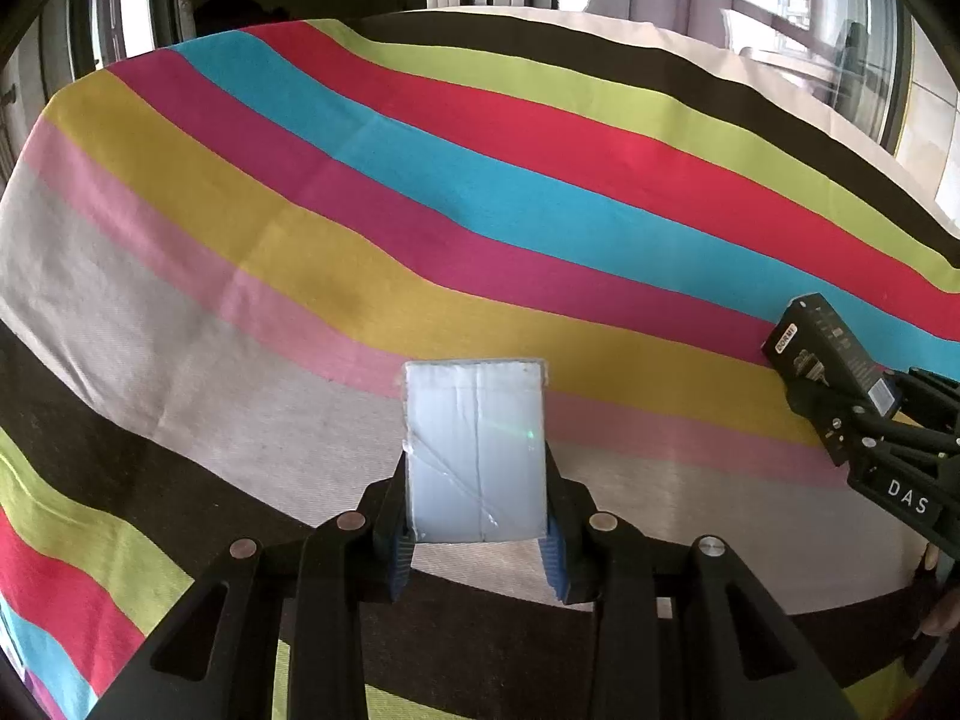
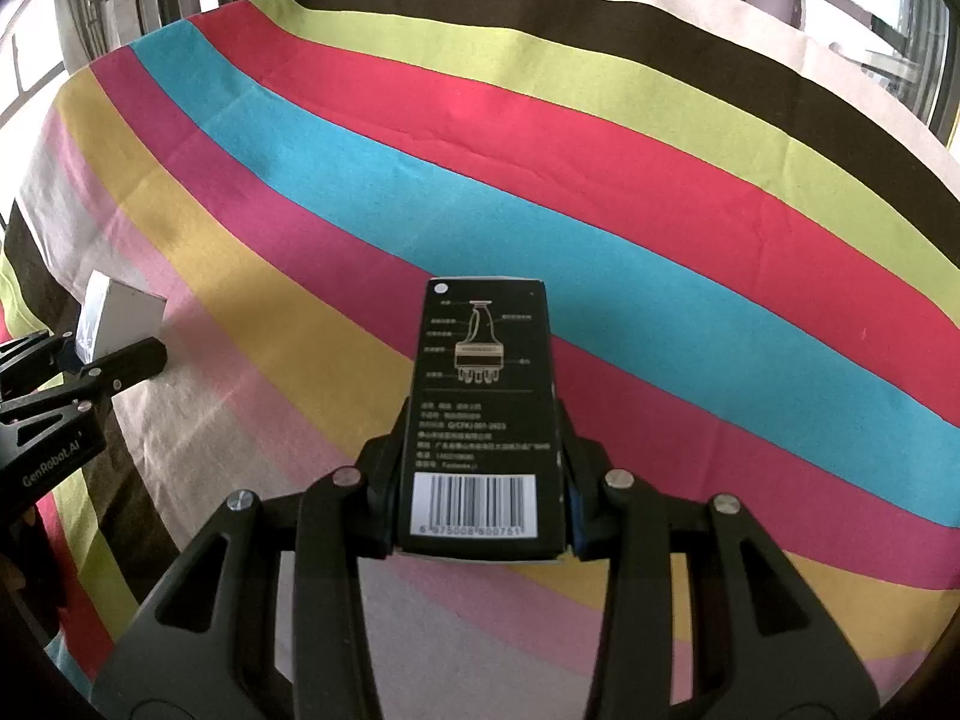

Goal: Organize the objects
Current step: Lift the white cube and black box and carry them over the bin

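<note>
Left gripper (image 1: 477,546) clamped on white box (image 1: 477,450), blue pads against its 2 side faces. Right gripper (image 2: 480,504) clamped on black box (image 2: 485,408), pads on its 2 long sides.

Both boxes carried over striped cloth (image 1: 420,192); whether either touches the cloth not resolvable. No container, tray or marked drop zone in either view, so target spot unclear.

Key relation: each box sticks straight out ahead of its own gripper, long axis in line with the fingers, far end angled down toward the cloth. Black box off to the right of the left gripper, well apart from white box. White box far left in the right wrist view. Likely next: set both down on the cloth, maybe side by side; that needs the 2 hands brought toward each other.

Materials:
- White box: plain card, taped seam down the middle, glossy wrap with creases, short and squat.
- Black box: matte printed card, line drawing, small text, barcode near the gripper end, tall and narrow.
- Cloth: woven fabric, broad diagonal stripes, soft folds; boxes may tip on uneven spots.
</note>
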### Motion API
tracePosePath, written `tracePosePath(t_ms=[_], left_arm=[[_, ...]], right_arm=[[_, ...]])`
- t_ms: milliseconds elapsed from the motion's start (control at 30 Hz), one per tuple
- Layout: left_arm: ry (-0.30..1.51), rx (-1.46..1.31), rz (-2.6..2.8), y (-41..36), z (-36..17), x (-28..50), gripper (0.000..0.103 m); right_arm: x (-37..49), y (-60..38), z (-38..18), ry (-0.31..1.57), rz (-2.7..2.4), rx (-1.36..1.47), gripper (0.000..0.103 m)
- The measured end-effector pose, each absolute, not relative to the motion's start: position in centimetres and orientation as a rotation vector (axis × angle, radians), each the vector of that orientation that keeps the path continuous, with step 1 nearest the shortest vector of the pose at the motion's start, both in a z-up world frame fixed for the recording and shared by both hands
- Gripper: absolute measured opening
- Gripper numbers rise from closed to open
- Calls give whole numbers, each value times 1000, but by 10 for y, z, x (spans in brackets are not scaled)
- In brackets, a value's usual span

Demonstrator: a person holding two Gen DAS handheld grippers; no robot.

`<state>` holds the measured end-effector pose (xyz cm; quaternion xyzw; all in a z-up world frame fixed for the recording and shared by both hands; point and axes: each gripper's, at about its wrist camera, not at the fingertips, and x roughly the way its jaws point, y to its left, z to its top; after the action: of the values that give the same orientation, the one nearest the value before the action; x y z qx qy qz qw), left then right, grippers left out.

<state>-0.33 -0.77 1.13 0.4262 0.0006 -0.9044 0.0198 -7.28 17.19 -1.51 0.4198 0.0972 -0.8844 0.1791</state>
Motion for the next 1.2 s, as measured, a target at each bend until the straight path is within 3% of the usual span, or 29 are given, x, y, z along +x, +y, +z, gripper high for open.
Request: tracePosePath(t_ms=[400,800,1200], left_arm=[[21,1317,-2794,-5,9,-9,38],[17,1313,-2782,6,2,-25,38],[112,1257,-2869,-6,20,60,36]], right_arm=[[-63,164,-13,307,-2538,1237,43],[59,161,5,135,-2552,1260,43],[112,177,28,121,-2572,1188,43]])
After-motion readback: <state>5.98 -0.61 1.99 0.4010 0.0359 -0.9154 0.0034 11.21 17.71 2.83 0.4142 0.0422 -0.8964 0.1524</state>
